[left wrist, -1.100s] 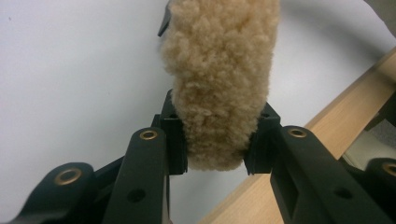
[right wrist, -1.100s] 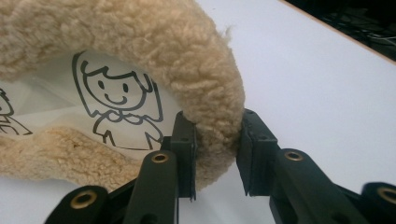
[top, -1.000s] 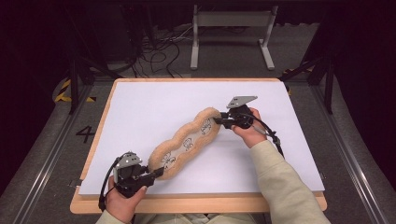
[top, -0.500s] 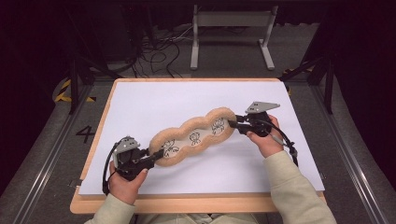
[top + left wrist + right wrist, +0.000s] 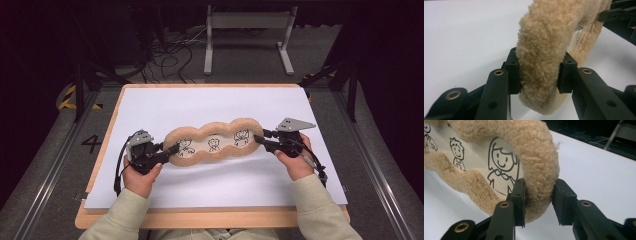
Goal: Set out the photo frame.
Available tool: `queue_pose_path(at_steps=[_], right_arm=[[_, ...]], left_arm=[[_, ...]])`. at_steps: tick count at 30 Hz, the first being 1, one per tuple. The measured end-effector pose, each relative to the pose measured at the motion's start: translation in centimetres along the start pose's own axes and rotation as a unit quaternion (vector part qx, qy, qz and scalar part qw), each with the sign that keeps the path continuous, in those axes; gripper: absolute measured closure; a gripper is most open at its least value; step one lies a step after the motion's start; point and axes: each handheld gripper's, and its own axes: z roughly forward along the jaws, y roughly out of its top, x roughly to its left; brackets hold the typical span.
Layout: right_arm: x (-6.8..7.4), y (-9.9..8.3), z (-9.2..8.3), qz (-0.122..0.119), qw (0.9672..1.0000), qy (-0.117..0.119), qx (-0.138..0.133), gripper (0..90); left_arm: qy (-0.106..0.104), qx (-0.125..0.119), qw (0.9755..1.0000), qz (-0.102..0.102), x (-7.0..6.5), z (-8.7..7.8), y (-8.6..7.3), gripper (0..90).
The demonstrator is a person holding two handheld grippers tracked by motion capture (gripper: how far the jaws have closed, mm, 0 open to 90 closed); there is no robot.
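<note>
Nearest the viewer, a person's two cream sleeves come in from the bottom edge, each hand holding a black two-jaw gripper. The left gripper (image 5: 169,151) has its jaws around the fluffy rim at the left end of a long plush mat (image 5: 214,142). In the left gripper view the pads (image 5: 514,72) sit against both sides of the tan fleece, which bulges between them. The jaws have just been opening a little, so the hold looks light rather than tight.

The right gripper (image 5: 260,141) takes the opposite end the same way. In the right gripper view one pad touches the fleece and the other (image 5: 564,201) stands just beside it, also after easing open.

Held by both ends, the mat stretches flat and nearly level across the middle of the white sheet (image 5: 210,107) covering the counter (image 5: 200,218), probably so it lies straight without folding. Its pale centre carries three cartoon figures inside a lumpy tan border.

Beyond the counter lie a dark floor, tangled cables (image 5: 165,55) and a grey metal stand (image 5: 247,22).
</note>
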Motion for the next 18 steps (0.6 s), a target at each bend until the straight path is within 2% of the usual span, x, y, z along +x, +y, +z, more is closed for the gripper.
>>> queue_pose_path(at_steps=[8,11,18], right_arm=[[0.2,-1.3,-0.5,0.003,0.9998,-0.018,-0.006,65.0],[0.2,-1.6,-0.6,0.002,0.9998,-0.021,-0.006,64.9],[0.3,-2.3,-0.6,-0.004,0.9996,-0.029,0.002,64.5]], left_arm=[[-0.024,0.008,0.9995,0.020,1.6,2.1,0.1,60.6],[-0.023,0.024,0.9990,0.030,2.1,2.9,0.2,58.7],[-0.028,0.041,0.9981,0.037,2.2,3.8,-0.1,58.0]])
